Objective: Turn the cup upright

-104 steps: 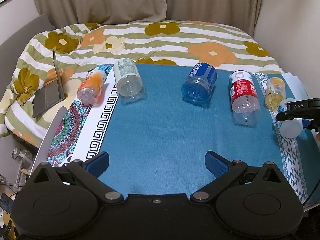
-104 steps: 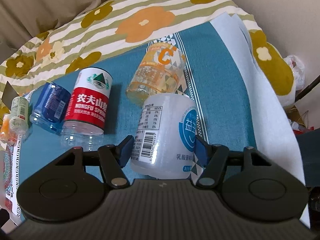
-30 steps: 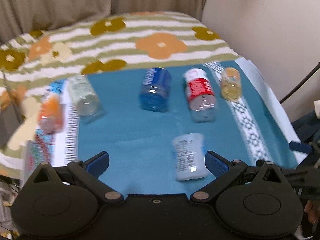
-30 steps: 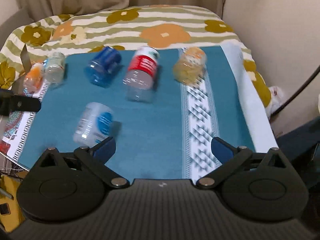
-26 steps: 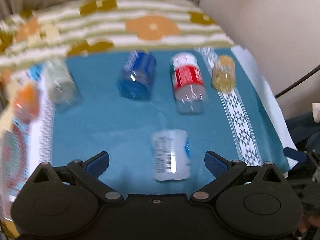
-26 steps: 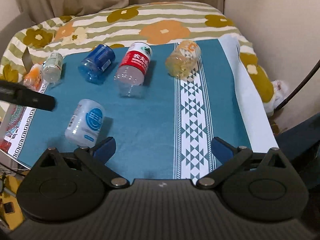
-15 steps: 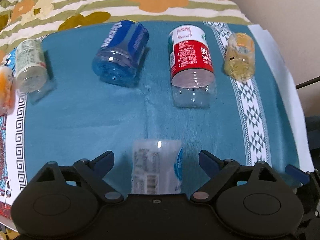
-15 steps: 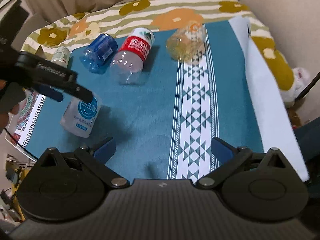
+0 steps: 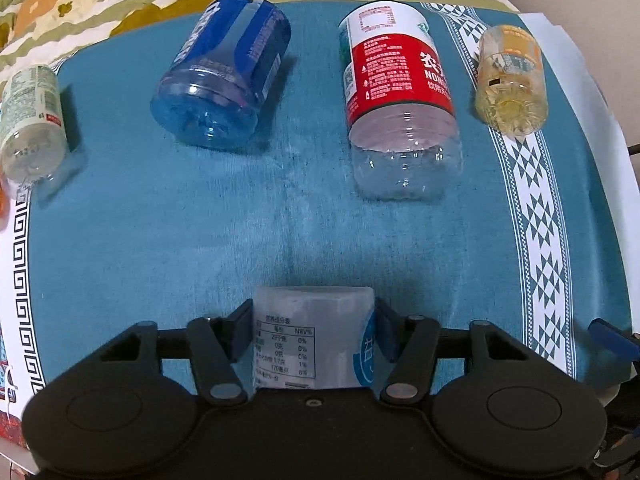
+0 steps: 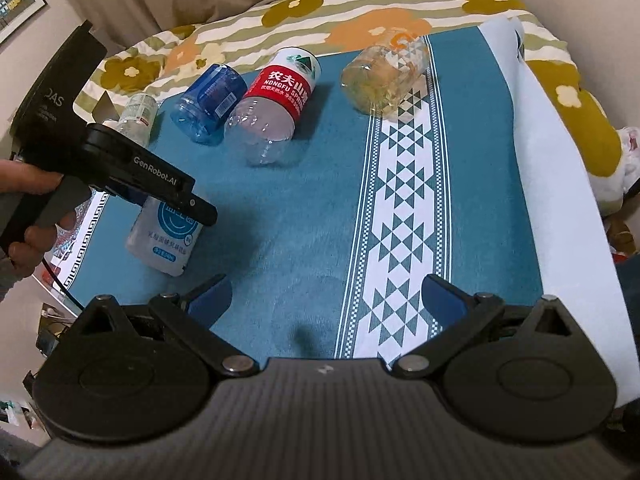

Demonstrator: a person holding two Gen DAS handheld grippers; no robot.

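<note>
The white cup with a blue round logo (image 9: 316, 340) lies on its side on the teal cloth (image 9: 200, 216) near the front edge. My left gripper (image 9: 313, 326) has its blue pads against both sides of the cup and is shut on it. In the right wrist view the same cup (image 10: 164, 236) lies under the left gripper's black body (image 10: 132, 168). My right gripper (image 10: 326, 296) is open and empty above the cloth, to the right of the cup.
Further back lie a row of cut bottles on their sides: a small clear one (image 9: 30, 120), a blue one (image 9: 224, 72), a red-labelled one (image 9: 400, 96) and a yellow one (image 9: 510, 80). A floral blanket (image 10: 360, 12) lies behind. The cloth's white edge (image 10: 560, 184) is at the right.
My left gripper has moved forward and down over the white cup and closed its pads on it. My right gripper has stayed open, drawn back to the right.
</note>
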